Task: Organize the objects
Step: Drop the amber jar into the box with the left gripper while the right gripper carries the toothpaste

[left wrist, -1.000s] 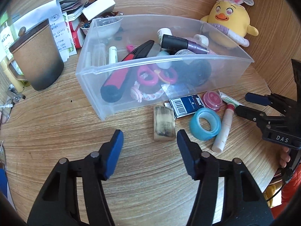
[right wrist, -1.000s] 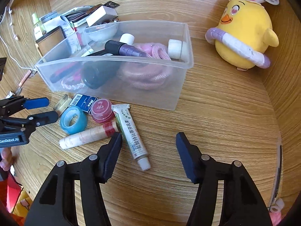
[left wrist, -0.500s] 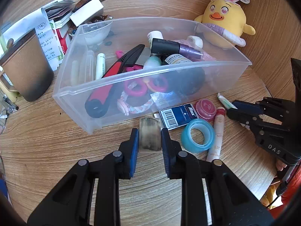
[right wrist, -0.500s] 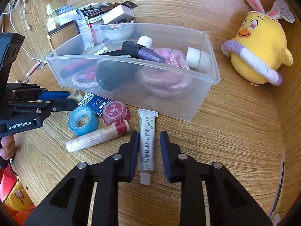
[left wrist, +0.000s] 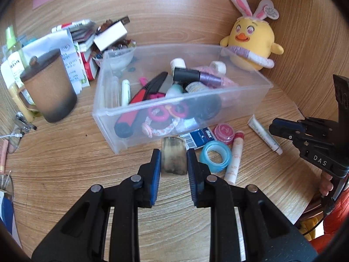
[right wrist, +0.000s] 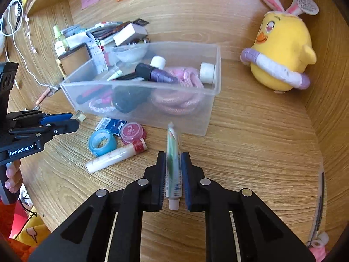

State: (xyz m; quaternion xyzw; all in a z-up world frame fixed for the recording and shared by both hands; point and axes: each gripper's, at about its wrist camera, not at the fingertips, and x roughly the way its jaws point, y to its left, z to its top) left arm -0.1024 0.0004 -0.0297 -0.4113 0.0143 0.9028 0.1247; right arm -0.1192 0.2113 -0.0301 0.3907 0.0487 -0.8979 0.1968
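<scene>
Clamped lengthwise in the right tool (right wrist: 172, 174): green-and-white tube (right wrist: 173, 163), cap toward the camera. Clamped in the left tool (left wrist: 173, 163): brownish translucent block (left wrist: 173, 157), before the clear bin (left wrist: 240, 100).

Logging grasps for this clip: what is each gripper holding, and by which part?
Left gripper clamps the small brown block by its two sides. Right gripper pinches the green tube across its body, above the cap.

A yellow plush chick (right wrist: 281, 50) sits right of the brown mug (left wrist: 49, 87); paper clutter (left wrist: 72, 43) lies behind the mug.
</scene>
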